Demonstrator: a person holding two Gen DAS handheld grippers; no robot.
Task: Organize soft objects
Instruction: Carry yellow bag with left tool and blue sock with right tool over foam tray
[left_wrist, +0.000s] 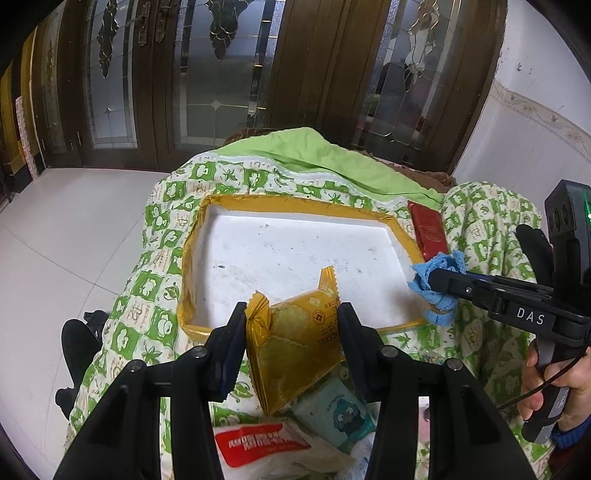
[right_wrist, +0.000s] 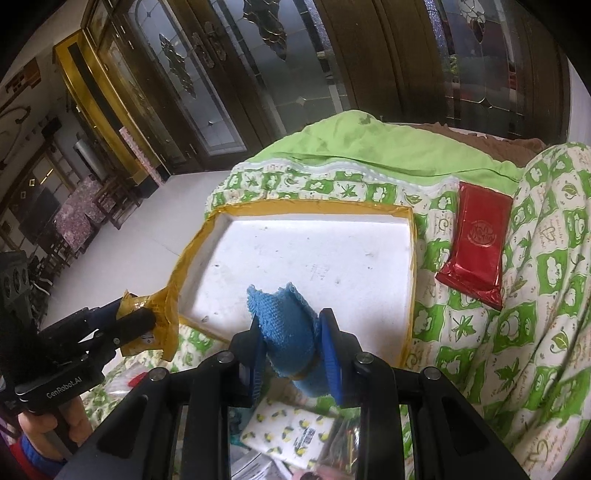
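Note:
My left gripper (left_wrist: 293, 328) is shut on a yellow cracker packet (left_wrist: 295, 347) and holds it over the near edge of the white foam tray (left_wrist: 295, 251) with yellow taped rim. It also shows in the right wrist view (right_wrist: 138, 317) with the packet (right_wrist: 155, 325) at the tray's left corner. My right gripper (right_wrist: 291, 343) is shut on a rolled blue cloth (right_wrist: 286, 328) above the tray's (right_wrist: 317, 266) near edge. In the left wrist view the right gripper (left_wrist: 436, 280) holds the cloth (left_wrist: 432, 284) at the tray's right rim.
A red packet (right_wrist: 476, 251) lies on the green-patterned quilt (right_wrist: 480, 332) right of the tray. Below the grippers lie a red-and-white packet (left_wrist: 258, 443), a teal cartoon packet (left_wrist: 340, 417) and a lemon-print pack (right_wrist: 291, 432). Tiled floor (left_wrist: 74, 240) lies to the left.

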